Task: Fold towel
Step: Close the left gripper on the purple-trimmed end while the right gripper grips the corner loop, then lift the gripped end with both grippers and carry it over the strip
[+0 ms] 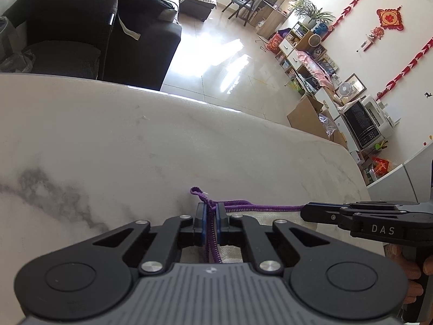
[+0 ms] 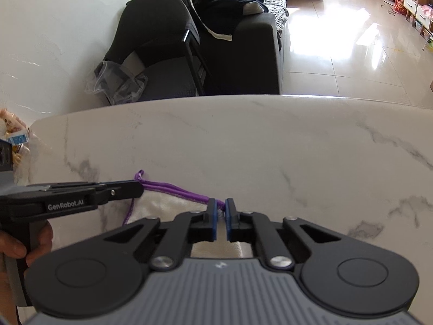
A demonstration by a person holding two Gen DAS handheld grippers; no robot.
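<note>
A white towel (image 1: 281, 216) with a purple stitched hem lies on the white marble table (image 1: 108, 135). My left gripper (image 1: 212, 211) is shut on one corner, the purple hem pinched between its blue pads and a small loop sticking out past the tips. In the right wrist view the towel (image 2: 167, 203) stretches between both grippers. My right gripper (image 2: 220, 208) is shut on the other corner of the same edge. Each gripper shows in the other's view: the right gripper (image 1: 304, 211) comes in from the right, the left gripper (image 2: 139, 187) from the left. Most of the towel is hidden under the grippers.
The table's far edge (image 2: 243, 97) curves ahead, with a dark sofa (image 2: 243, 40) and a chair holding a plastic bag (image 2: 116, 81) beyond it. Small bottles (image 2: 13, 135) stand at the table's left end. Shelves and boxes (image 1: 311, 62) line the far wall over a glossy floor.
</note>
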